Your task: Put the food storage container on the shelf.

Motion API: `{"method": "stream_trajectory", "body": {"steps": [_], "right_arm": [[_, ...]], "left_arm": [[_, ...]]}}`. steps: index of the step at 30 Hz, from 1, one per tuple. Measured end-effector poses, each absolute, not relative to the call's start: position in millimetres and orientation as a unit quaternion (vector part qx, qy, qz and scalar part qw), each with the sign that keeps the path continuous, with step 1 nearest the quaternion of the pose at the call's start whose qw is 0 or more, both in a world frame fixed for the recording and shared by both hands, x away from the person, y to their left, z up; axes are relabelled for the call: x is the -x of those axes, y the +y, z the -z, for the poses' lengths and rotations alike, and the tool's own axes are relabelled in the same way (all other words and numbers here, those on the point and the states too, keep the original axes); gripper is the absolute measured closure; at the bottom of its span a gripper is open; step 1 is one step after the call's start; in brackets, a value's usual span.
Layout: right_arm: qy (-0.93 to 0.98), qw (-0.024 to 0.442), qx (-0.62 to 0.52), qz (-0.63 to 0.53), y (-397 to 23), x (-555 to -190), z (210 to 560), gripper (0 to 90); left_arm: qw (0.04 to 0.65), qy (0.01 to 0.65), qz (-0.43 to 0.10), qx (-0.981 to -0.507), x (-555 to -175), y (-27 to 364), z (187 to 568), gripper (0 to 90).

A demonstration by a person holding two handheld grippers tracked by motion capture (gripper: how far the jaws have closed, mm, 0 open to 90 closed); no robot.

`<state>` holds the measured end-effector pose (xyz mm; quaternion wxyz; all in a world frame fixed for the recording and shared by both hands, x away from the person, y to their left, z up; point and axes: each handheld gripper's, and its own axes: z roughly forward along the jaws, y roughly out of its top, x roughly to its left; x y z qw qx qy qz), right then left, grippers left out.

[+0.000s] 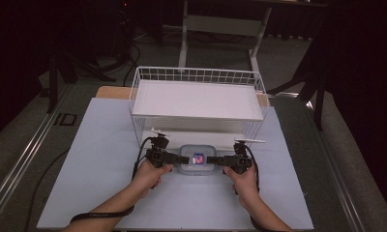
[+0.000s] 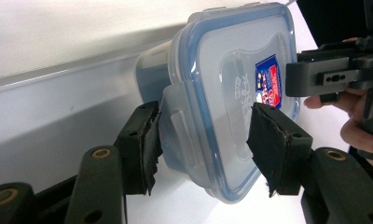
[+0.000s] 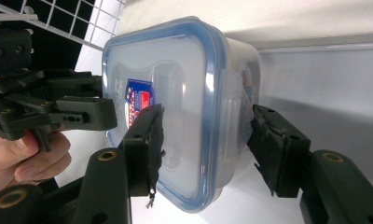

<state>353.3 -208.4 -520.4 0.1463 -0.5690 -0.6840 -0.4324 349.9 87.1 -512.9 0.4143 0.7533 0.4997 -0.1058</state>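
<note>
A clear plastic container (image 1: 197, 159) with a blue-rimmed clip-on lid and a red-and-blue sticker lies on the white mat in front of the basket. My left gripper (image 1: 181, 158) closes in on its left end and my right gripper (image 1: 212, 160) on its right end. In the left gripper view the container (image 2: 231, 93) sits between the jaws of the left gripper (image 2: 208, 140), one pad on the lid, the other against the side latch. In the right gripper view the right gripper (image 3: 205, 140) clamps the container (image 3: 184, 107) the same way.
A white wire basket (image 1: 196, 75) with a flat white floor stands just behind the container. The pale mat (image 1: 99, 159) spreads out to both sides. Cables trail from both grippers toward the person. Table legs and dark floor lie beyond.
</note>
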Motion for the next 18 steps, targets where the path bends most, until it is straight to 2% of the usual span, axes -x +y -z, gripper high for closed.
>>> {"method": "stream_trajectory", "body": {"steps": [5, 8, 15, 18], "right_arm": [[-0.694, 0.118, 0.554, 0.445, -207, -343, 520, 46.1], [-0.703, 0.105, 0.544, 0.445, -206, -338, 518, 46.1], [-0.711, 0.079, 0.530, 0.455, -203, -331, 515, 46.0], [-0.711, 0.074, 0.529, 0.458, -203, -330, 514, 46.0]], "left_arm": [[0.423, 0.485, 0.076, -0.761, -339, 85, 512, 46.0], [0.431, 0.488, 0.083, -0.754, -337, 89, 512, 49.4], [0.439, 0.477, 0.060, -0.759, -328, 89, 512, 49.7], [0.447, 0.487, 0.067, -0.747, -327, 91, 512, 49.8]]}}
